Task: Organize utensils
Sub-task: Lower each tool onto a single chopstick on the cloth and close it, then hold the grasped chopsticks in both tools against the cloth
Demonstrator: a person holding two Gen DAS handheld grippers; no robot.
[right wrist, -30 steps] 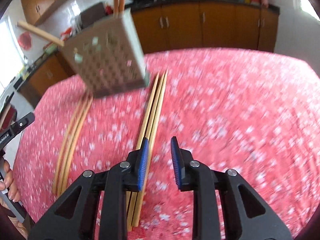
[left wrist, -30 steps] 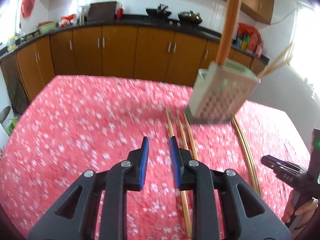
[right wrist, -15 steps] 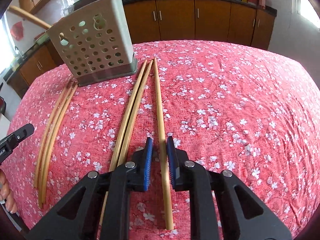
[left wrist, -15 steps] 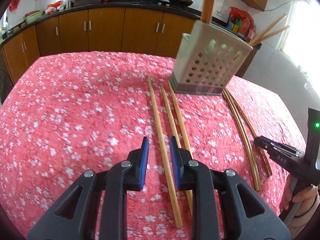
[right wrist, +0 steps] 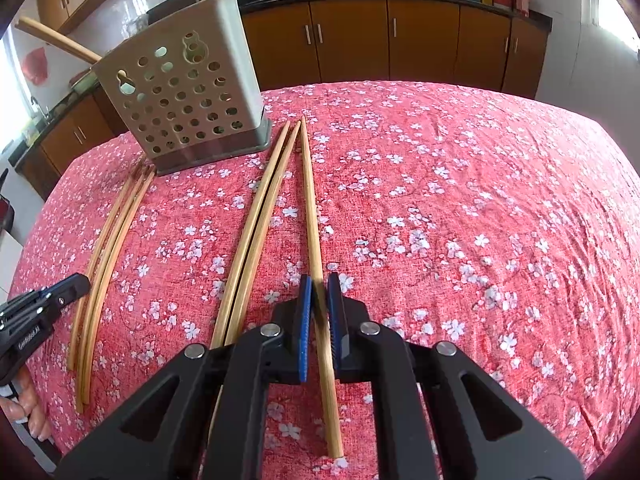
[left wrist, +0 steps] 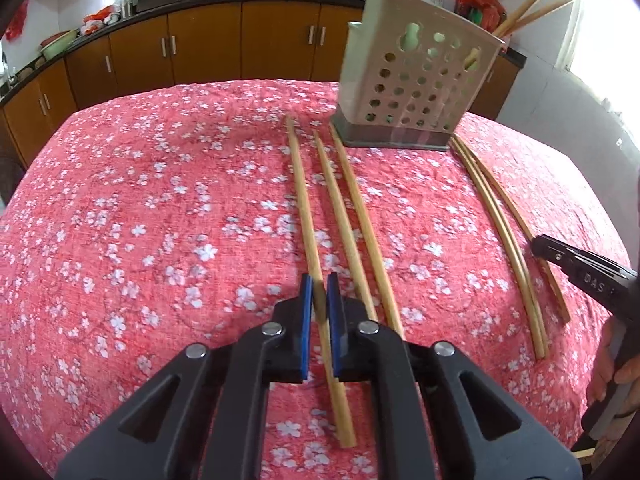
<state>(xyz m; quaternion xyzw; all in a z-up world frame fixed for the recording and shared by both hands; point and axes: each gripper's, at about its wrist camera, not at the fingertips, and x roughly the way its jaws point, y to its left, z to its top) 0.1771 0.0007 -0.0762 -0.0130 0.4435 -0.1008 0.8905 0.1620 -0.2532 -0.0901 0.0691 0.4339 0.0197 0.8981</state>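
Left wrist view first: the left gripper [left wrist: 319,280] is down low over the red flowery tablecloth [left wrist: 140,200] with its blue pads pulled in snug on either side of the outer chopstick [left wrist: 302,196], the leftmost of three lying side by side, which is flat on the cloth. The other two chopsticks [left wrist: 352,216] sit just to its right, all three pointing toward the perforated holder [left wrist: 412,80] standing upright at the far end of the table. A few sticks [left wrist: 528,8] poke out of the top of the holder. Right of the holder there's a bundle of thinner chopsticks [left wrist: 496,224] lying close together, and the right gripper [left wrist: 538,246] shows at the edge of the frame with its tip right by that bundle; can't tell from this angle how its jaws stand. Right wrist view: the right gripper [right wrist: 319,280] looks the same, pads closed in tight around the lone chopstick [right wrist: 310,200], which lies on the cloth a bit apart from a touching pair [right wrist: 264,208] on its left. The holder [right wrist: 188,96] stands upright at the far left here, with a wooden handle [right wrist: 56,38] sticking out of it sideways. The thin bundle [right wrist: 116,232] lies left of the pair, and the left gripper [right wrist: 80,282] peeks in just beside it. Brown cabinets [right wrist: 352,40] run along the back.
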